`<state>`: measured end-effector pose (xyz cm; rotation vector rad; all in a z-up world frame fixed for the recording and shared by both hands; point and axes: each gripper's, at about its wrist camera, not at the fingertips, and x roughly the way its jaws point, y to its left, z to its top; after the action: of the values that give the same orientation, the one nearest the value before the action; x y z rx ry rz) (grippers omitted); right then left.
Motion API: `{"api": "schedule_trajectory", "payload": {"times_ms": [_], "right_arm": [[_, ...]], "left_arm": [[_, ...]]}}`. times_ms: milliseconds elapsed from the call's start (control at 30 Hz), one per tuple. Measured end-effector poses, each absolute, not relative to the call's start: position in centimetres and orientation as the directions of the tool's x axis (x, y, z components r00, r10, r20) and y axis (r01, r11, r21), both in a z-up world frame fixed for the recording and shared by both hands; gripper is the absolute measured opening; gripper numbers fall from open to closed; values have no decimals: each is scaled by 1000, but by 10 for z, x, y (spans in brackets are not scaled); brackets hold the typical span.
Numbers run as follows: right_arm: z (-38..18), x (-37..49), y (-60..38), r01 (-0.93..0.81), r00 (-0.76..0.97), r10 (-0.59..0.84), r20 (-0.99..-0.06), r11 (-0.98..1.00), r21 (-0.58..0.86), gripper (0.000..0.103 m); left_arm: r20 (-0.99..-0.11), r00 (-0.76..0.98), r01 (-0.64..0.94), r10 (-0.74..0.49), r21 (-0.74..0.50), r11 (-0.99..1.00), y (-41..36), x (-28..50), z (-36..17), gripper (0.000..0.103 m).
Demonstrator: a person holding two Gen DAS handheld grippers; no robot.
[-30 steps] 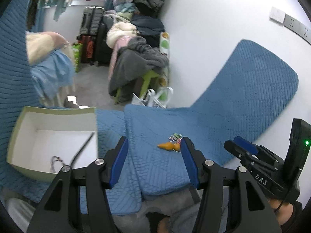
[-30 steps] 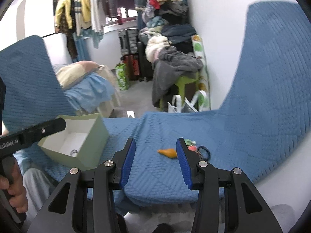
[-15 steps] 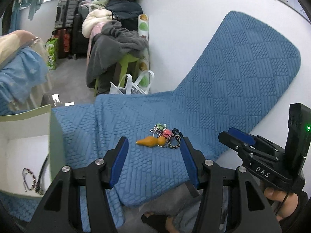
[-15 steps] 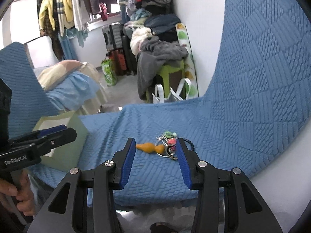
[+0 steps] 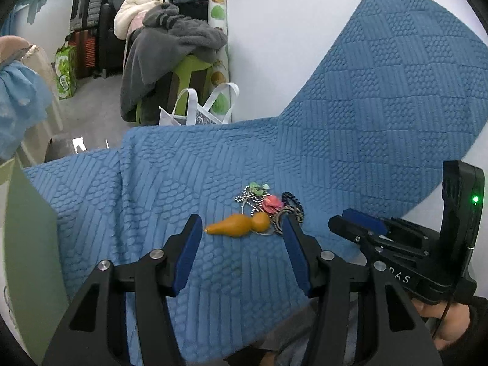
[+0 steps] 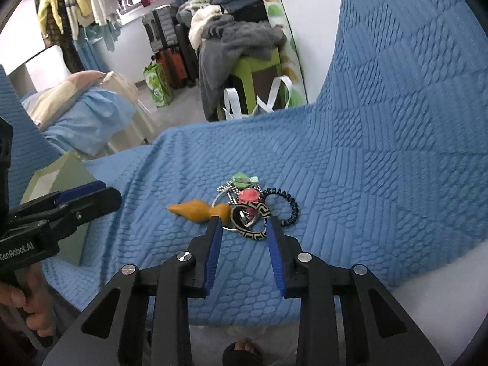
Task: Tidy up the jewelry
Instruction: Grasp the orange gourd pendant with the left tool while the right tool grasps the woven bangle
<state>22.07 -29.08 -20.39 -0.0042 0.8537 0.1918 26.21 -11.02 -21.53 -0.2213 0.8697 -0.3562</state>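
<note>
Right gripper (image 6: 242, 224), jaws spread, now poised at a jewelry pile (image 6: 244, 207) on the blue quilted cover (image 6: 366, 167).
It has closed in: the patterned bangle (image 6: 250, 219) sits between its fingertips, orange pendant (image 6: 199, 210) just left. Left gripper (image 5: 242, 228), also spread, hovers nearby. A pickup looks imminent.

We bring both grippers closer to jewelry pile (image 6: 244, 206) on blue quilt. Right gripper (image 6: 242, 228) narrows, its blue fingers now flank patterned bangle (image 6: 250, 220). Left gripper (image 5: 242, 233) swings right, away from green box (image 5: 29, 244); box interior slips out of left wrist view, orange gourd pendant (image 5: 239, 227) now between tips.
</note>
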Motion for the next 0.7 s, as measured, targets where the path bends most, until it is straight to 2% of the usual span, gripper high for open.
{"api": "schedule_trajectory", "payload": {"times_ms": [467,700], "right_arm": [[-255,262,-306,-86,534,144,-833,990,116,23],[-265,271,-307,-89,509,158,-846,987,131,18]], "left_arm": [[-791,419,354,-447,-311,882,-140,326,-278,52],[-829,354,462,-432,-247,852,-159,339,-293,52]]}}
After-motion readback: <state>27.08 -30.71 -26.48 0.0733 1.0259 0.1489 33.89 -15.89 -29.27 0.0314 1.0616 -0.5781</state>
